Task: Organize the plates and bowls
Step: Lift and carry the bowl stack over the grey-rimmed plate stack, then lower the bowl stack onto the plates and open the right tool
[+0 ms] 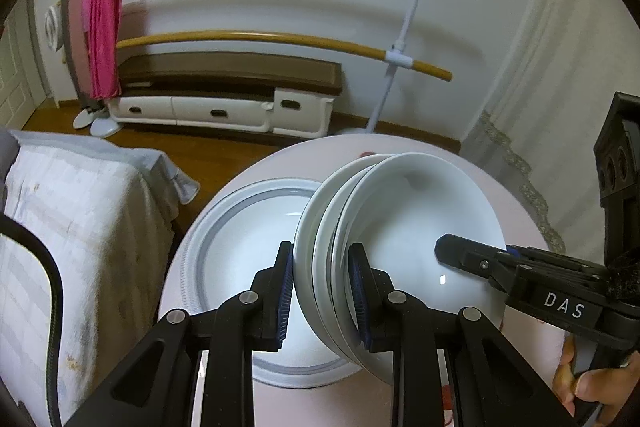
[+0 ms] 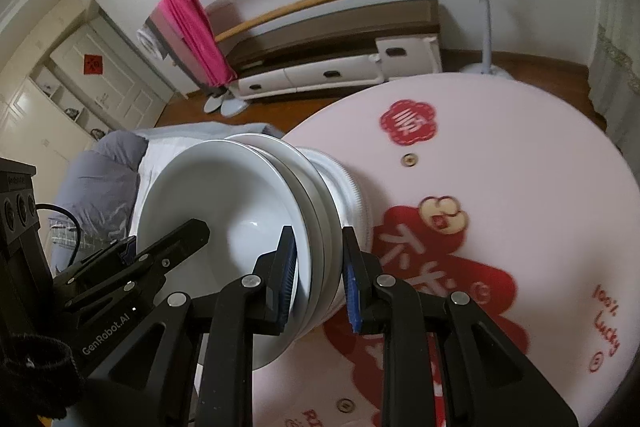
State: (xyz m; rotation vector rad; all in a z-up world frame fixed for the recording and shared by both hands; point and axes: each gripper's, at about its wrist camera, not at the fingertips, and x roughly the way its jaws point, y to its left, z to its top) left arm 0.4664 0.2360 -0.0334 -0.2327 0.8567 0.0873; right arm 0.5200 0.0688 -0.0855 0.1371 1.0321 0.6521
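A stack of three white bowls (image 1: 404,223) is held tilted above a larger white plate with a grey ring (image 1: 224,227) on the pink round table. My left gripper (image 1: 323,291) is shut on the stack's near rim. My right gripper (image 2: 318,281) is shut on the opposite rim of the same stack (image 2: 224,211). Each gripper shows in the other's view, with one finger inside the top bowl: the right gripper (image 1: 472,259) in the left wrist view, the left gripper (image 2: 160,251) in the right wrist view. The large plate's ridged edge (image 2: 354,195) shows behind the stack.
The pink table (image 2: 500,187) carries red printed patterns and lies open to the right. A bed with grey bedding (image 1: 80,211) stands left of the table. A clothes rack with a pink towel (image 1: 105,35) and a low cabinet (image 1: 224,95) stand by the far wall.
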